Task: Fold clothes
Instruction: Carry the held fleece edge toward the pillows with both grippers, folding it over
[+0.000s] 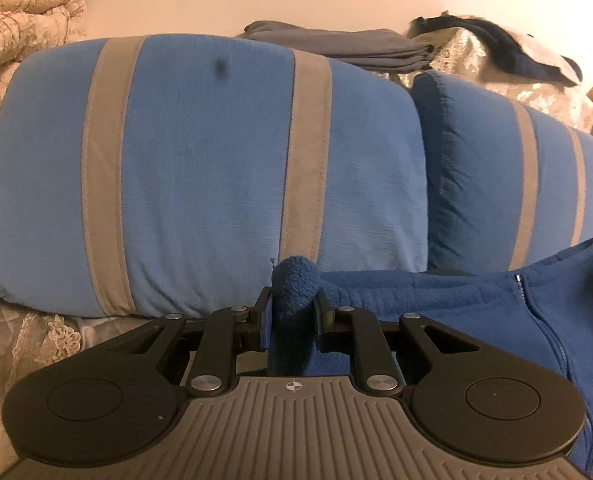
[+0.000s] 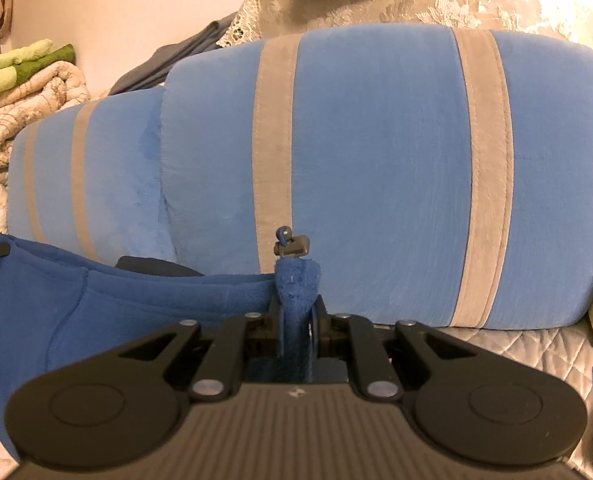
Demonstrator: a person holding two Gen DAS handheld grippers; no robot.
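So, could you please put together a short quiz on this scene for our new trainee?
1. True or false: both grippers are shut on the same garment.
2. What small hardware part sticks up just beyond the right gripper?
3. Multiple choice: the cushions behind the garment are A) plain red, B) blue with grey stripes, C) green checked.

Key
1. True: the left gripper and the right one each pinch a fold of the blue fleece jacket.
2. The zipper pull at the pinched edge of the jacket.
3. B: the blue cushions have grey stripes.
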